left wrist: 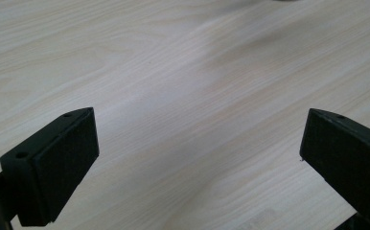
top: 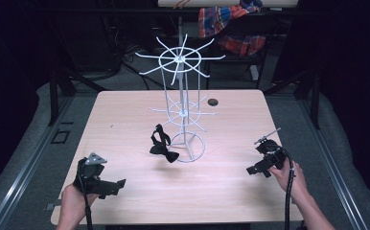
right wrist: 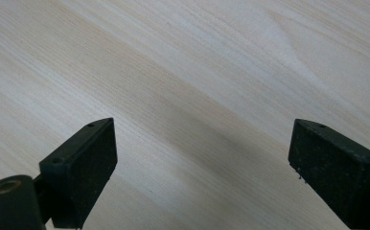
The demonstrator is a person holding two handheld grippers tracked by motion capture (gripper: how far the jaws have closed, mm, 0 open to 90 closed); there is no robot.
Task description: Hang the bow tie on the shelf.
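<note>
Nothing is hung yet: the black bow tie (top: 163, 146) is seen lying on the worktop (top: 125, 120) beside the white wire rack (top: 183, 108) (all hooks bare). Both the left gripper (top: 118, 184) and the right gripper (top: 252, 170) are held with fingers spread, empty.

No text, label, brand, number or sign can be read anywhere.

I count one wooden table (top: 125, 115), one white wire rack (top: 182, 103), one black bow tie (top: 162, 144), and my two grippers, left (top: 118, 184) and right (top: 253, 169).
</note>
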